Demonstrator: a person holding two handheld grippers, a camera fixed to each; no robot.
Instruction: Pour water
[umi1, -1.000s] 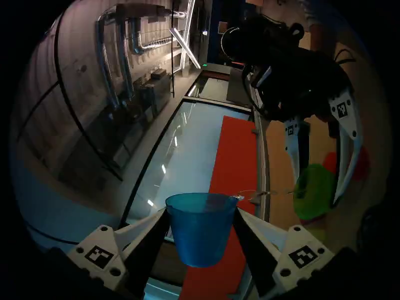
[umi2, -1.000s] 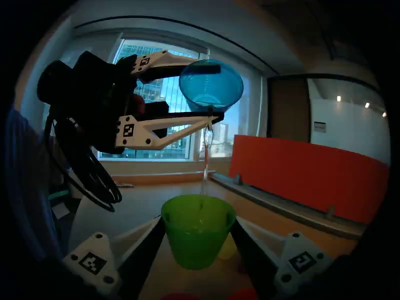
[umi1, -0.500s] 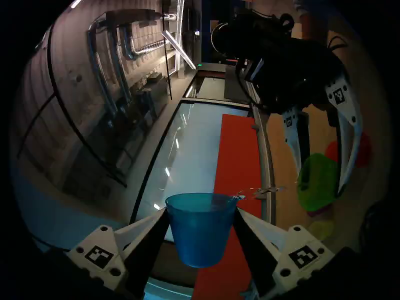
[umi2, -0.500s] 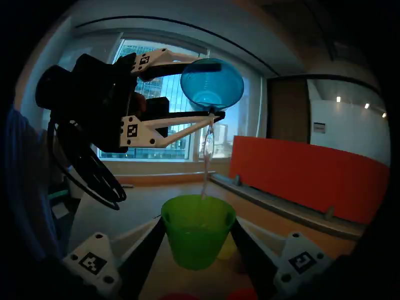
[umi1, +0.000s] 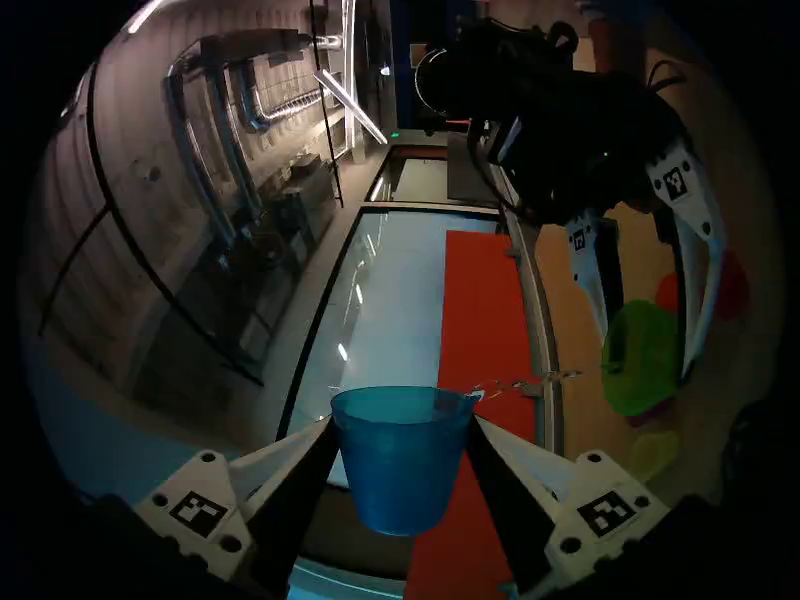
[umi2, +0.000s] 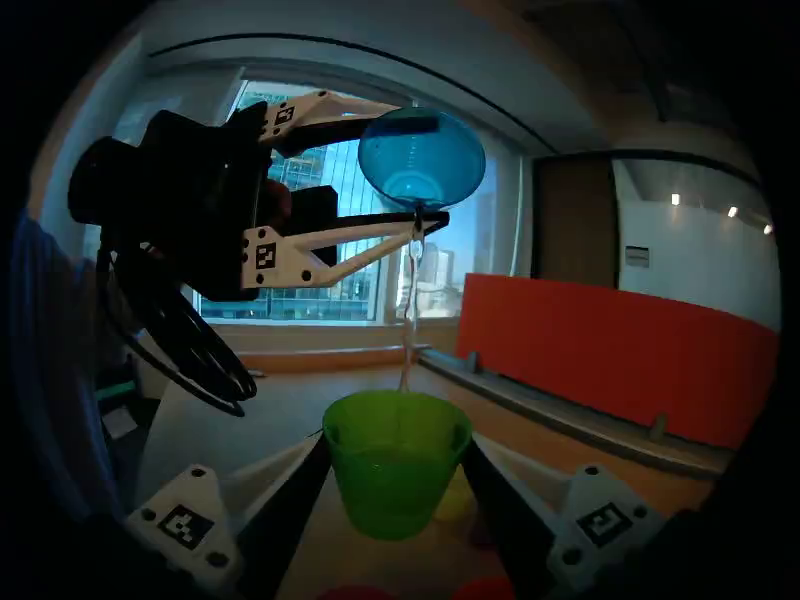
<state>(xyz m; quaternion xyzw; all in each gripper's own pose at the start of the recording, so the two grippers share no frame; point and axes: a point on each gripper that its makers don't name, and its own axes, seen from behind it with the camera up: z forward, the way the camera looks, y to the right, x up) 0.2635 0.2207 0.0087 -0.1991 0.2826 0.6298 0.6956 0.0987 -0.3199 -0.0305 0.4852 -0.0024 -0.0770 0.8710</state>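
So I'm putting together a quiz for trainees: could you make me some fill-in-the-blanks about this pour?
1. The pouring cup, in the left tongs, is coloured ____.
2. The receiving cup, in the right tongs, is coloured ____.
3. Between them falls a thin stream of ____.
Missing words: blue; green; water.

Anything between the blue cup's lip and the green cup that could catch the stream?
Nothing visible. In the right gripper view the water stream drops from the tilted blue cup through open air into the mouth of the green cup below it.
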